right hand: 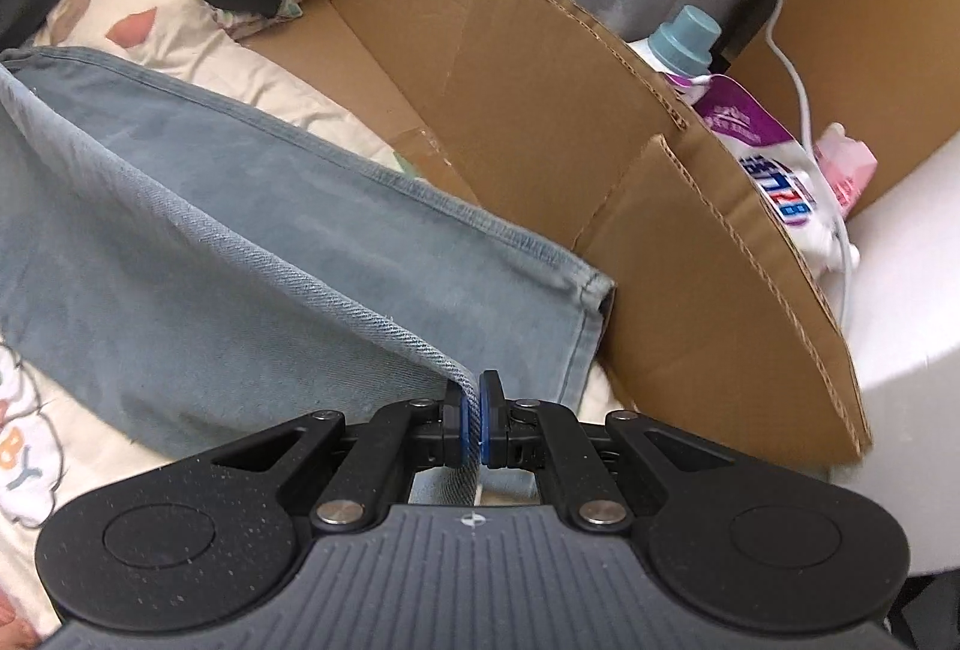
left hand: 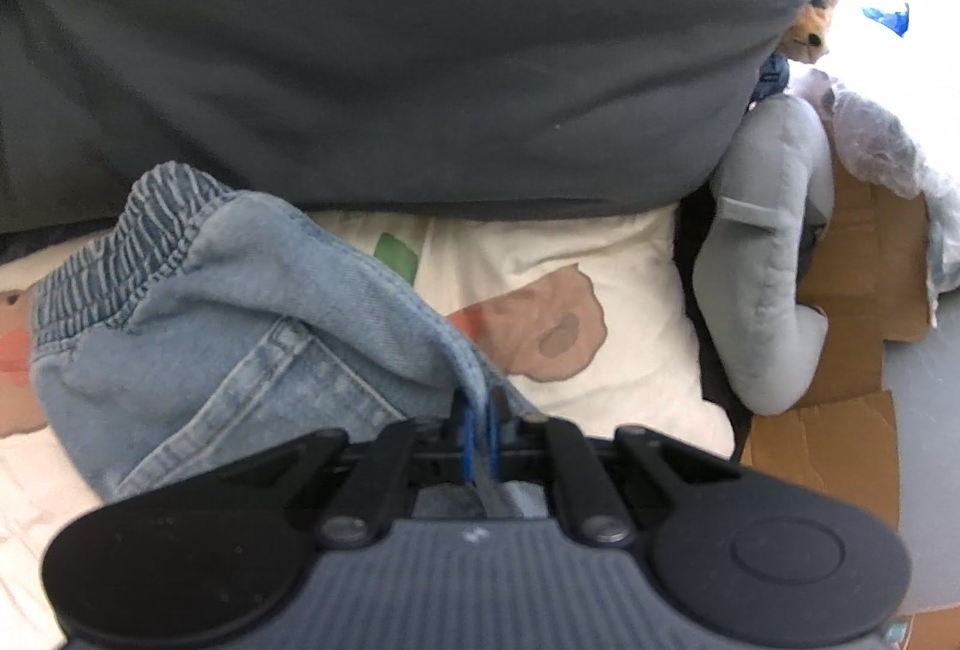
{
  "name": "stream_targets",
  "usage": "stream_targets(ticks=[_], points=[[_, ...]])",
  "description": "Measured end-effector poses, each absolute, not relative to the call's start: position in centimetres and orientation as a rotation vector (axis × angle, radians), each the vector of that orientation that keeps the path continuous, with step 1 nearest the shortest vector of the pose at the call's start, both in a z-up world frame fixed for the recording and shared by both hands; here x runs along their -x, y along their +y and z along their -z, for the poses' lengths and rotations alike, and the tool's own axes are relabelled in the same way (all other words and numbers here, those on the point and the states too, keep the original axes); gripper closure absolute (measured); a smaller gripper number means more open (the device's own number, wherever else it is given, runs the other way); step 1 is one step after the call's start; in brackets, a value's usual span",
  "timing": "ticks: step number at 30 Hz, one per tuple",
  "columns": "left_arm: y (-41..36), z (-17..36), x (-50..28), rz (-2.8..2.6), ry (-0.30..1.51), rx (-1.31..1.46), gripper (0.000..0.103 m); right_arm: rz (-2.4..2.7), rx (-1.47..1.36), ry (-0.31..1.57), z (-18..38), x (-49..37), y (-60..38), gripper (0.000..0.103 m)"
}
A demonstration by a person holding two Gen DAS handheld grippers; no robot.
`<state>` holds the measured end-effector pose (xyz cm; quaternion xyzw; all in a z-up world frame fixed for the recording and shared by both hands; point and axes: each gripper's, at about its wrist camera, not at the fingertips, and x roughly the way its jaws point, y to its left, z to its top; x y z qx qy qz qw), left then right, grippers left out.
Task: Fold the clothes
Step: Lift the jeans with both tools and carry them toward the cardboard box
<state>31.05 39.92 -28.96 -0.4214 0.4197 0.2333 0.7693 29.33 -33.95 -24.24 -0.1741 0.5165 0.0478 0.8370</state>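
Both jaws closed on one pair of jeans: left gripper pinching a fold near the elastic waistband, right gripper pinching an edge close to the leg hem. Draped over the bed, long axis running away from the right jaws toward upper left, hem nearest the right hand. One cardboard box just beside.

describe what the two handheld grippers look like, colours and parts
Both look alike. The left gripper and the right gripper each have a ribbed grey body, matte black linkage arms on silver pivot pins, and two round black housings at the sides. Each body bears a small white mark at the centre of its front edge. The fingers are black with blue pads. No cables, hands or sleeves show.
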Motion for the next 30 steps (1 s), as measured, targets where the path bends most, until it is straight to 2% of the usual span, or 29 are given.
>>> stream_targets(ticks=[11, 22, 25, 26, 28, 30], points=[[40.2, 32.0, -33.9, -0.536, 0.921, 0.902, 0.098, -0.071, 0.423, 1.155, 28.0, -36.7, -33.3, 0.102], [39.9, 36.7, -36.7, -0.566, 0.997, 0.850, 0.097, -0.067, 0.460, 1.259, 35.2, -43.4, -33.2, 0.102], [39.6, 37.3, -37.0, -0.555, 1.025, 0.834, 0.094, -0.057, 0.461, 1.290, 37.1, -44.4, -33.1, 0.102], [39.5, 37.4, -37.2, -0.542, 1.037, 0.826, 0.088, -0.053, 0.450, 1.291, 37.4, -44.6, -33.1, 0.101], [39.1, 37.5, -37.5, -0.510, 1.059, 0.808, 0.082, -0.047, 0.434, 1.285, 37.8, -44.9, -33.1, 0.101], [38.9, 37.5, -37.8, -0.491, 1.073, 0.793, 0.083, -0.047, 0.429, 1.270, 37.9, -45.0, -33.0, 0.101]])
